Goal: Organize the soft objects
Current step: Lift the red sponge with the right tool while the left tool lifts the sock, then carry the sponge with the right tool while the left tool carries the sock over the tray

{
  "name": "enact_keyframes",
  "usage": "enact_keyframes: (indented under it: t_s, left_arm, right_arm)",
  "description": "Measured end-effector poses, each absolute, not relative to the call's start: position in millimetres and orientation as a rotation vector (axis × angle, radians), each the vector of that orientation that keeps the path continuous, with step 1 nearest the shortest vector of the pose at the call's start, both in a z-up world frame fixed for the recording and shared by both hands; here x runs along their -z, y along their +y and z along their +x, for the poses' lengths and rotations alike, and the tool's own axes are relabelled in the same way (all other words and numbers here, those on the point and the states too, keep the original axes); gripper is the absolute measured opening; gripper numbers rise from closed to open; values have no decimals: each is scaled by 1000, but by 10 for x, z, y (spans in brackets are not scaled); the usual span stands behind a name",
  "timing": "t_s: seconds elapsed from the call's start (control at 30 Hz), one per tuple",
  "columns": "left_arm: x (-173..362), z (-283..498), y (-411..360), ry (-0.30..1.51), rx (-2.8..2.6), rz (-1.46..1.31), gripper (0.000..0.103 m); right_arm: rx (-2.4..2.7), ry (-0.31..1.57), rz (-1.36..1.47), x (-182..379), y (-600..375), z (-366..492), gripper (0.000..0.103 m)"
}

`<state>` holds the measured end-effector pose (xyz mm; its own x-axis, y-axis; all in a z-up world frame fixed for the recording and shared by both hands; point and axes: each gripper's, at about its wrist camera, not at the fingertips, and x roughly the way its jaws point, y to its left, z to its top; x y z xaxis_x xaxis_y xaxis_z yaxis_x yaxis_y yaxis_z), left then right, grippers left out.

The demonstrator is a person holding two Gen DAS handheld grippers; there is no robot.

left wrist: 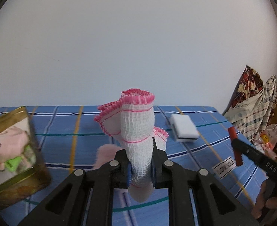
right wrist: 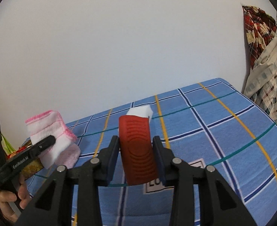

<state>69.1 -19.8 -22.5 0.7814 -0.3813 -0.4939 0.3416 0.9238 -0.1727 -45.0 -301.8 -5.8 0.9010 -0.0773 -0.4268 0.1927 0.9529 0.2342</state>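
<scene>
My left gripper [left wrist: 139,150] is shut on a white gauze cloth with pink stitched edges [left wrist: 134,124], which stands up bunched between the jaws. A fluffy pink cloth [left wrist: 104,154] shows just behind it; whether it hangs with the gauze or lies on the table I cannot tell. My right gripper [right wrist: 136,139] is shut on a red ribbed soft block [right wrist: 137,150], held off the table. Beyond it a white sponge [right wrist: 140,112] lies on the blue checked tablecloth [right wrist: 223,131]. The right wrist view also shows the left gripper [right wrist: 50,140] carrying the gauze cloth [right wrist: 50,126].
A gold box [left wrist: 35,175] with several soft items inside sits at the table's left. A pile of checked and flowered fabric [left wrist: 255,109] leans at the right edge. A white label [left wrist: 224,167] lies on the tablecloth. A bare white wall stands behind. A hand [right wrist: 12,197] holds the left gripper.
</scene>
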Motion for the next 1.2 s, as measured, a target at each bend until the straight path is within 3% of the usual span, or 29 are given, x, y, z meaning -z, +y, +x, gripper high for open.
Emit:
enact_keyframes:
  t_s: [1.2]
  left_arm:
    - [32, 618, 1279, 437, 126, -91, 16]
  right_arm:
    - [-69, 369, 221, -222, -1068, 380, 37]
